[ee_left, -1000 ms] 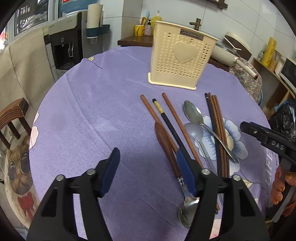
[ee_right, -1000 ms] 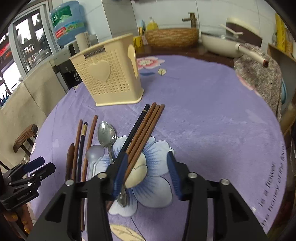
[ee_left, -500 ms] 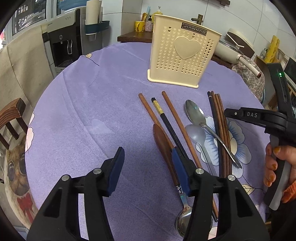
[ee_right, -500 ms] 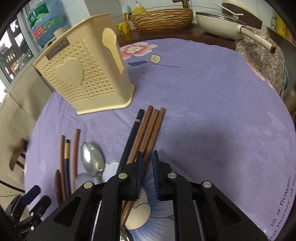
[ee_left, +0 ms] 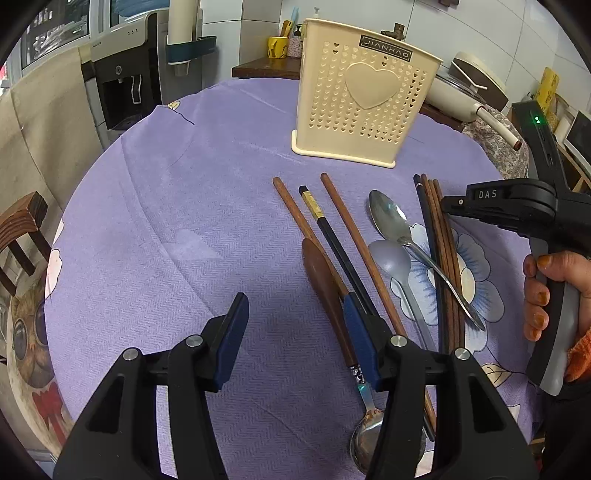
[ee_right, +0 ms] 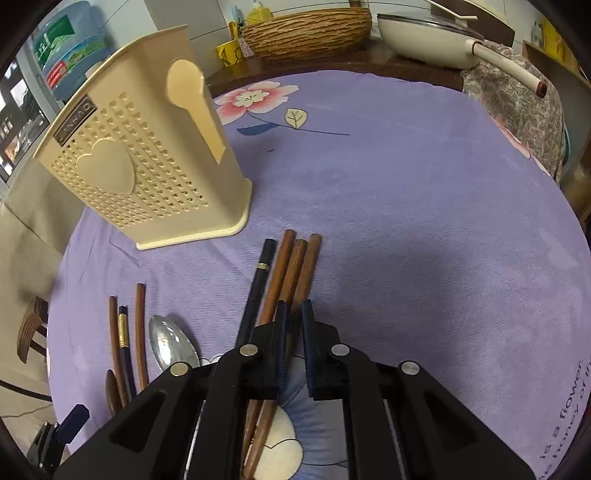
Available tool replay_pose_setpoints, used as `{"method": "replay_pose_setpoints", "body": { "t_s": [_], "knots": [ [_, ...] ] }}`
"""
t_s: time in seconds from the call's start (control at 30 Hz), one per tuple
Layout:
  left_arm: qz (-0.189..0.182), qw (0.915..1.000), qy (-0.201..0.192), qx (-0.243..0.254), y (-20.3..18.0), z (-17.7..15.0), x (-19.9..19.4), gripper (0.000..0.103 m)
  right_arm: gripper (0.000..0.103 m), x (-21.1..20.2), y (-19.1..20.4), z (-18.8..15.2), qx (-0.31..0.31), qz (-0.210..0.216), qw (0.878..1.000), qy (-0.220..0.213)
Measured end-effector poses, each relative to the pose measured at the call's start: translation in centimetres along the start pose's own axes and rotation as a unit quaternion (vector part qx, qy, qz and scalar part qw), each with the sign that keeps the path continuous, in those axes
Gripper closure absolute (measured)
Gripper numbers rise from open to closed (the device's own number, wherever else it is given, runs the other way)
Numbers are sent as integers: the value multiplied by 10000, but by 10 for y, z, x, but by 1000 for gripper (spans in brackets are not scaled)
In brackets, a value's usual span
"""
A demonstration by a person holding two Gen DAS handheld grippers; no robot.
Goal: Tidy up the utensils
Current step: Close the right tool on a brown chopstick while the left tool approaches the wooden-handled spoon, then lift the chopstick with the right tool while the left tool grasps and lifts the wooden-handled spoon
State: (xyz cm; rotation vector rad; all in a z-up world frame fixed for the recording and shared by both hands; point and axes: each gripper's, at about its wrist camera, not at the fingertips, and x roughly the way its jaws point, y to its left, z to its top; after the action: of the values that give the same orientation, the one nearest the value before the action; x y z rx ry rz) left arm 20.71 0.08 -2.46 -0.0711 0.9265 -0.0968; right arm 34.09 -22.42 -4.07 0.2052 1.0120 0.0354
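Observation:
A cream perforated utensil holder (ee_left: pixel 364 107) with a heart stands at the back of the purple table; it also shows in the right wrist view (ee_right: pixel 147 177). Chopsticks and spoons lie in front of it. My right gripper (ee_right: pixel 293 332) is shut on brown chopsticks (ee_right: pixel 295 266) from the bundle beside a black chopstick (ee_right: pixel 258 280). That bundle (ee_left: pixel 441 251) and the right gripper body (ee_left: pixel 517 210) show in the left wrist view. My left gripper (ee_left: pixel 295 328) is open and empty, low over the cloth, its right finger by a wooden spoon (ee_left: pixel 325 280).
Three more chopsticks (ee_left: pixel 325 229), a metal spoon (ee_left: pixel 399 229) and a pale spoon (ee_left: pixel 395 266) lie between the grippers. A pan (ee_right: pixel 424 33) and basket (ee_right: pixel 306 29) stand behind the table. A wooden chair (ee_left: pixel 22 236) and a water dispenser (ee_left: pixel 125 74) are at left.
My right gripper dropped onto the chopstick bundle and closed from wide open to shut on it. My left gripper stayed open and shifted only slightly.

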Motion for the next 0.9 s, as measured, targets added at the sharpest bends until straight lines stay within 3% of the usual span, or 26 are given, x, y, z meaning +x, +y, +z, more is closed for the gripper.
{"method": "replay_pose_setpoints", "body": {
  "t_s": [0.07,0.33,0.6,0.73,0.9],
  "knots": [
    [16,10000,1,-5,1,0,0,49,95,0,2,-3,-107,-153,9998,-92],
    [62,10000,15,3,4,1,-1,49,95,2,-9,3,194,-85,9998,12],
    [75,9999,59,38,-4,2,1,50,92,8,2,2,-57,-270,9996,-53],
    [235,9995,145,150,-11,3,6,61,92,6,0,0,-80,-219,9997,-84],
    [246,9993,208,195,-17,3,6,64,92,3,-2,-2,-76,-155,9998,-81]
  ]
}}
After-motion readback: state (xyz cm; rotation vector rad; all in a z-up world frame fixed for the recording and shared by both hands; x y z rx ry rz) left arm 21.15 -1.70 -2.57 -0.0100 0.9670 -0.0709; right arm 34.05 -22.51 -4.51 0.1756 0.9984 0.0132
